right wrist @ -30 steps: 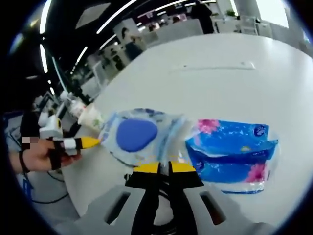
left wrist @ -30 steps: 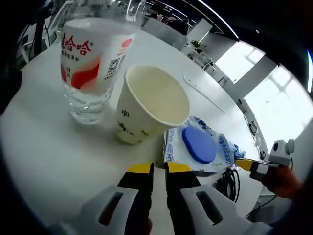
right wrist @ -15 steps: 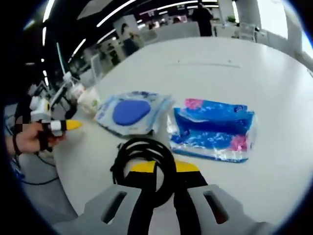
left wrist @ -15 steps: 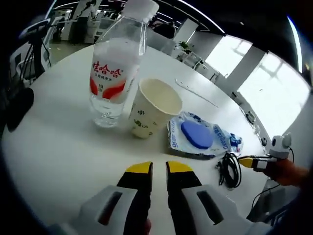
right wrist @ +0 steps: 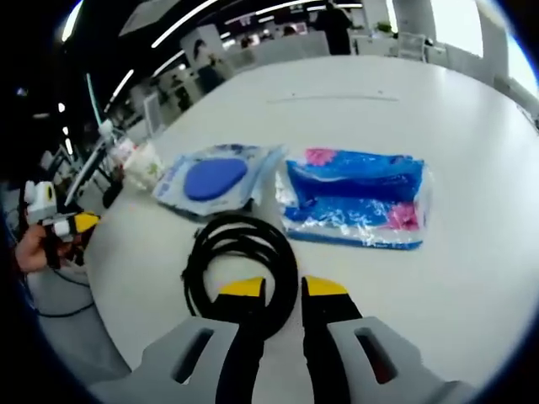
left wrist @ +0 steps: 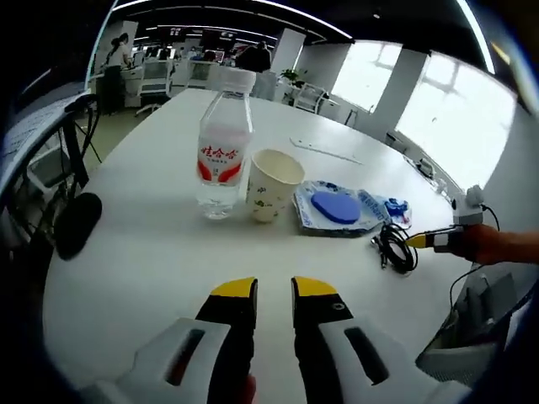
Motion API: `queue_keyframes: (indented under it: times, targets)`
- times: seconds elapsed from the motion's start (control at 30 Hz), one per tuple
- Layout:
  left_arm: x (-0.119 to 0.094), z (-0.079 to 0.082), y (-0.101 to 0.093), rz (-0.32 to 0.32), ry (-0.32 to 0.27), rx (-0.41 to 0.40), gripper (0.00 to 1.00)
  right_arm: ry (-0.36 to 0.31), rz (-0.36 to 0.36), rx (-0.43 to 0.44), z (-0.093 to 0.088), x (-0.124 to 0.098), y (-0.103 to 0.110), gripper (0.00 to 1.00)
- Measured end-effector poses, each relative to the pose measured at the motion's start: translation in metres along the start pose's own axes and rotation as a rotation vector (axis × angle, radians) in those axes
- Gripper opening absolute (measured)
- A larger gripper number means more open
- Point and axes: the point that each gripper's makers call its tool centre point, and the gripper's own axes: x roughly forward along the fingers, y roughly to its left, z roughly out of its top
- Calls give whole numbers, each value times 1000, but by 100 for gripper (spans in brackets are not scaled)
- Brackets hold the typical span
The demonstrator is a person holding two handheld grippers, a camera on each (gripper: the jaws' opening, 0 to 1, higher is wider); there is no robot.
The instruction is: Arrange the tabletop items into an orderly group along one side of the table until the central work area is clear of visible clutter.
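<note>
The right gripper [right wrist: 277, 288], its yellow-tipped jaws slightly parted and holding nothing, hangs over a coiled black cable [right wrist: 238, 257] on the white tabletop [right wrist: 472, 252]. Beyond lie a blue-lidded wet-wipe pack [right wrist: 210, 178] and a blue plastic tissue pack [right wrist: 354, 199], side by side.

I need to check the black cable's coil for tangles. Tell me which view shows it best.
The right gripper view. The black cable lies coiled on the white table just ahead of the right tool, large and with its loops distinct. In the left gripper view the cable is a small dark bundle far off, its loops hard to separate.
</note>
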Motion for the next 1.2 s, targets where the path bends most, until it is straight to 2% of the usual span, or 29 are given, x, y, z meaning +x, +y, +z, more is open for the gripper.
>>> queue_keyframes:
  times: [0.13,0.27,0.37,0.4,0.53,0.7,0.9,1.2]
  targets:
    - [-18,-4,4,12,-22,-26,14,22,-20,-13,-6,1,0,12]
    - [-37,-1,8,28,-65,-39,15,23,-38,-2,-7,-1,1,10]
    - [-45,0,9,27,-81,-42,16,22,-51,-1,-8,-2,1,10]
    - [-47,2,8,13,-97,-73,16,26,-54,-5,-8,-2,1,10]
    - [-57,4,10,19,-117,-69,16,27,-64,11,-10,-2,2,9]
    - [-63,3,13,17,-134,-89,16,28,-87,2,-12,-5,5,8]
    - [-67,0,16,15,-129,-79,15,26,-77,8,-19,-7,9,8]
    - [-65,1,14,3,-120,-74,15,3,-81,62,-26,-14,6,9]
